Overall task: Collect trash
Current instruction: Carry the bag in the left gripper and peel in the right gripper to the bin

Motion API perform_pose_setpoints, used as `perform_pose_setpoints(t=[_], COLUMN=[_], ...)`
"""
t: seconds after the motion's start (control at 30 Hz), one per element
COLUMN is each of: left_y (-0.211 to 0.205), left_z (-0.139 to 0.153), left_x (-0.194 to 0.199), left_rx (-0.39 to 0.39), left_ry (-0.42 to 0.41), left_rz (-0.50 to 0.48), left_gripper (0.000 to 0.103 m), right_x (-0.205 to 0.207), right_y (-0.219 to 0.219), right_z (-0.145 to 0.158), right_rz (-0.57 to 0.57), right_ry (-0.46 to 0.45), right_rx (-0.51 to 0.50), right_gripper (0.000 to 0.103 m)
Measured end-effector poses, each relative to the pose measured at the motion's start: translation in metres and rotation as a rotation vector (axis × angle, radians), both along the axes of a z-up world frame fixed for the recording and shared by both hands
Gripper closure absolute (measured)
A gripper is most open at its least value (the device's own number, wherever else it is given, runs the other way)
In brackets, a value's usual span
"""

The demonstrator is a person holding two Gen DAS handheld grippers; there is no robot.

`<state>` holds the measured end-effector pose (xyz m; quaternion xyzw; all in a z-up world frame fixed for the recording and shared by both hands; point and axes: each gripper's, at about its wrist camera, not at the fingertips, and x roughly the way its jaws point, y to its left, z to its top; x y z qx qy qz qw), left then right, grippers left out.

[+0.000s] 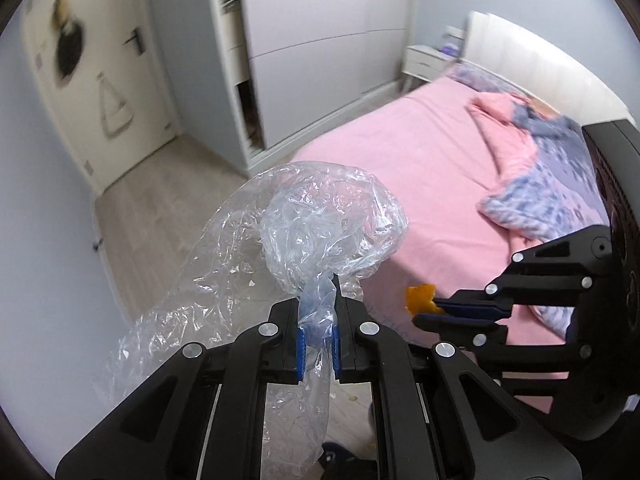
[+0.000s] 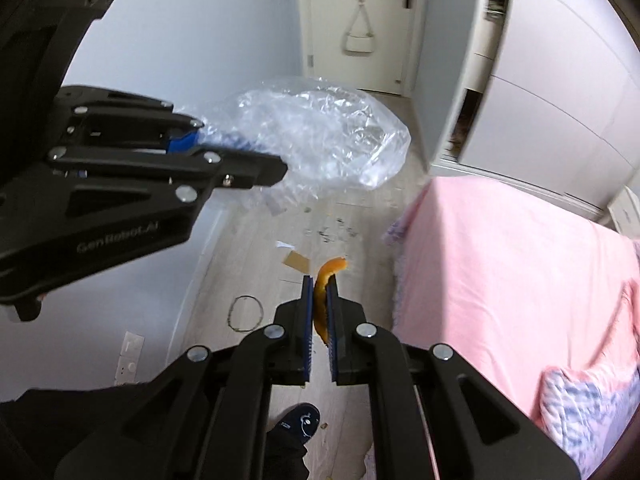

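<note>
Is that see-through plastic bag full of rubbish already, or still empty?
Nearly empty, it seems: the clear plastic bag billows crumpled, and floor shows through it. The left gripper pinches its neck; any small scraps inside cannot be told.

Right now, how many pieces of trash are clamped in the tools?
2: a clear plastic bag in the left tool, an orange peel in the right tool.

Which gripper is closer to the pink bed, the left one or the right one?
Right. The right gripper, shut on the orange peel, hangs just beside the pink bed. The left gripper, shut on the clear plastic bag, is farther out over the floor.
</note>
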<state>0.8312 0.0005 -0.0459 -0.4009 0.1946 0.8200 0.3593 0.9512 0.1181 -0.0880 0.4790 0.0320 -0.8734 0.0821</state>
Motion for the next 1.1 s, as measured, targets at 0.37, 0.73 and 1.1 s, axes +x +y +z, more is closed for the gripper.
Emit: perform_pose_setpoints(t=[0.37, 0.73, 1.1], left_y=[0.058, 0.118, 0.135], left_z=[0.003, -0.013, -0.008], left_x=[0.039, 0.183, 0.443], left_rx=[-0.013, 0.001, 0.023], left_ry=[0.047, 0.002, 0.021], left_rz=[-0.468, -1.012, -1.537], left_gripper=[0.095, 0.095, 0.095], right_x=[0.060, 0.191, 0.421], right_y=[0.005, 0.018, -0.005], right_z=[0.021, 0.030, 0.038], right_rz=[-0.509, -1.039, -1.604], right_ry=[0.016, -0.026, -0.011], right_rx=[0.052, 0.099, 0.144], right_gripper=[0.095, 0.095, 0.095])
